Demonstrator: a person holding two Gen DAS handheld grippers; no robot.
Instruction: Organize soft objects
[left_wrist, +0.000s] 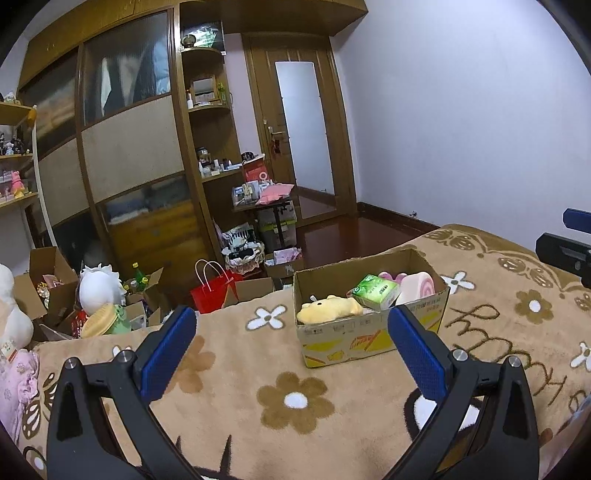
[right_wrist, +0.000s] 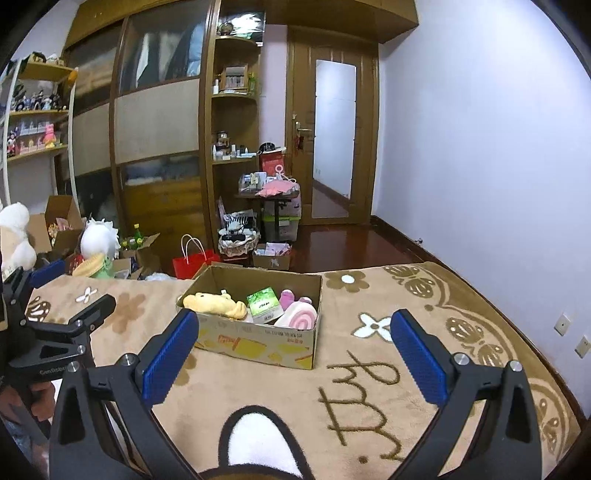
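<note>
A cardboard box (left_wrist: 343, 341) (right_wrist: 258, 341) stands on the tan flowered blanket (left_wrist: 236, 387) (right_wrist: 369, 387). In it lie a yellow plush (left_wrist: 328, 308) (right_wrist: 218, 304), a green tissue pack (left_wrist: 375, 290) (right_wrist: 264, 304) and a pink roll-cake plush (left_wrist: 415, 286) (right_wrist: 299, 317). My left gripper (left_wrist: 291, 347) is open and empty, held in front of the box over the blanket. My right gripper (right_wrist: 293, 350) is open and empty, also in front of the box. The left gripper shows at the left edge of the right wrist view (right_wrist: 62, 317).
Past the bed's far edge the floor holds a red paper bag (left_wrist: 212, 291) (right_wrist: 192, 264), open cartons, a white plush (left_wrist: 99, 286) (right_wrist: 98, 236) and a basket. A wooden wardrobe (left_wrist: 140, 147), shelves and a door (right_wrist: 334, 136) stand behind.
</note>
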